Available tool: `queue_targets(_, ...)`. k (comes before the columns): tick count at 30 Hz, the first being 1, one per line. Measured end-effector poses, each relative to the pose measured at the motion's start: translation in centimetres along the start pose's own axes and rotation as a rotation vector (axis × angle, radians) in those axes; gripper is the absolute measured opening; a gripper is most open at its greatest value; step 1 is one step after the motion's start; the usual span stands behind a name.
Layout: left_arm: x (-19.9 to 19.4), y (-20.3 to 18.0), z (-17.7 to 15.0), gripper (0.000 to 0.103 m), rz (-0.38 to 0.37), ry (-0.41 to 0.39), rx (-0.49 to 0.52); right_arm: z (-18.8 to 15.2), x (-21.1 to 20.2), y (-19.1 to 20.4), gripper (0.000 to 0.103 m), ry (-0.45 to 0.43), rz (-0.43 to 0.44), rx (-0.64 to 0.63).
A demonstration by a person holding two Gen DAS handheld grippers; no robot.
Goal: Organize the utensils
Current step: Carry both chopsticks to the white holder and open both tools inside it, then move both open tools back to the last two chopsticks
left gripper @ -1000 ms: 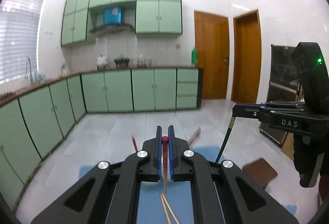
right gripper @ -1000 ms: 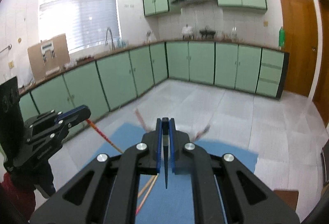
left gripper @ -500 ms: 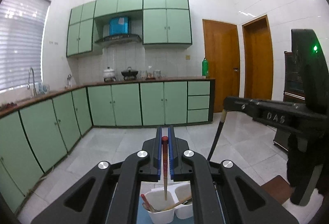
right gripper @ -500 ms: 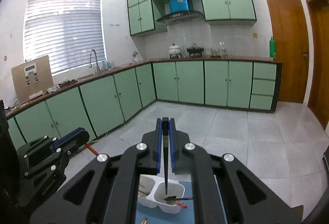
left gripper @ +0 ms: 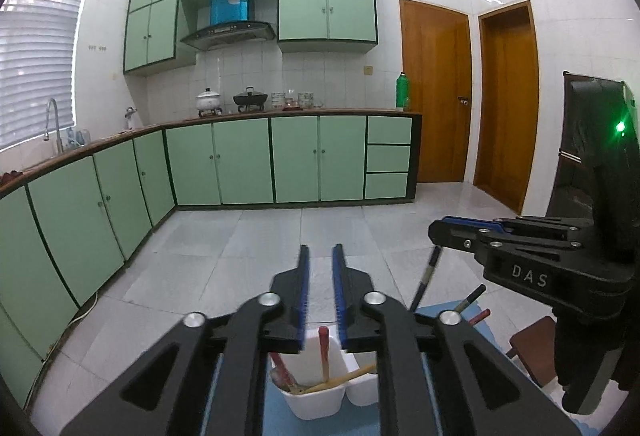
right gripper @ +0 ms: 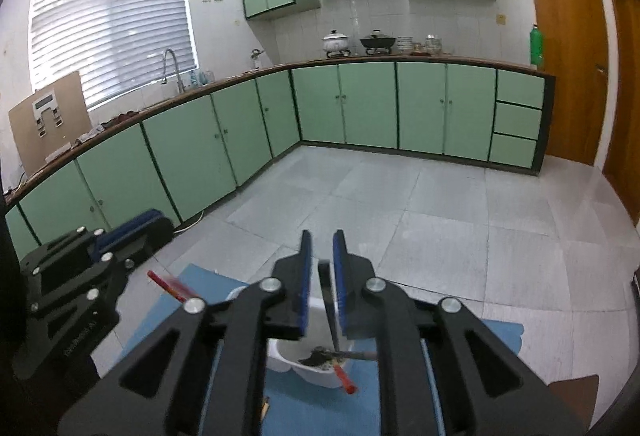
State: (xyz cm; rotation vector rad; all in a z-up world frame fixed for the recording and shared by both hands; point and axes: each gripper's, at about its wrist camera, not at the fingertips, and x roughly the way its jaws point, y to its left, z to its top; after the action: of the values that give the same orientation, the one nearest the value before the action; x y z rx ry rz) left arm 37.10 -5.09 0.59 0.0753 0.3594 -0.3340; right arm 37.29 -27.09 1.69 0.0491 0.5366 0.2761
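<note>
My left gripper hangs over a white two-compartment holder; its jaws are opening. A red-topped wooden chopstick has left them and stands in the left compartment with other chopsticks. In the right wrist view this chopstick is a red blur under the left gripper. My right gripper is also opening above the holder. A thin black utensil rests loose against its right pad, its end down in the compartment. The left wrist view shows the right gripper with that utensil hanging below.
The holder stands on a blue mat laid on a pale tiled floor. A brown board lies at the mat's right. A dark spoon and a red-tipped stick lie in the holder. Green cabinets line the far walls.
Both grippers moved forward and down from over the mat to over the holder. Both sets of jaws, shut on their utensils before, have parted, and the red-topped chopstick has dropped into the holder.
</note>
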Motion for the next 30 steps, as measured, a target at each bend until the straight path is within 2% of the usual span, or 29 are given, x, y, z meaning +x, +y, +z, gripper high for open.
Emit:
queue_targets(2,-0.8,0.2,0.1,0.025,0.002,-0.013,-0.011,-0.1,-1.1,-0.5,0.035,-0.024,-0.008,0.024)
queue_targets(4,-2.0,0.3,0.2,0.034,0.0,-0.031,-0.022,-0.2,-2.7,-0.9,0.04,-0.05,-0.02,0.039)
queue_targets(6,-3.8,0.4,0.2,0.04,0.004,-0.056,-0.031,-0.4,-4.1,-1.4,0.051,-0.066,-0.026,0.052)
queue_targets(8,-5.5,0.4,0.0,0.047,0.014,-0.077,-0.034,-1.1,-6.0,-1.8,0.057,-0.091,-0.033,0.071)
queue_targets(11,-8.1,0.2,-0.9,0.057,0.026,-0.101,-0.034,-2.7,-8.6,-2.3,0.075,-0.113,-0.057,0.092)
queue_targets(14,-10.7,0.3,-2.8,0.064,0.041,-0.099,-0.058,-5.3,-11.0,-2.3,0.086,-0.124,-0.078,0.103)
queue_targets(20,-13.9,0.0,-9.2,0.072,0.091,-0.019,-0.064,-13.0,-13.7,-1.0,0.092,-0.076,-0.146,0.103)
queue_targets(27,-14.6,0.7,-18.6,0.073,0.124,0.158,-0.112,-22.3,-12.4,1.8,0.095,0.071,-0.198,0.109)
queue_targets(30,-13.9,0.8,-22.2,0.073,0.125,0.257,-0.121,-25.5,-11.1,3.6,0.095,0.141,-0.19,0.114)
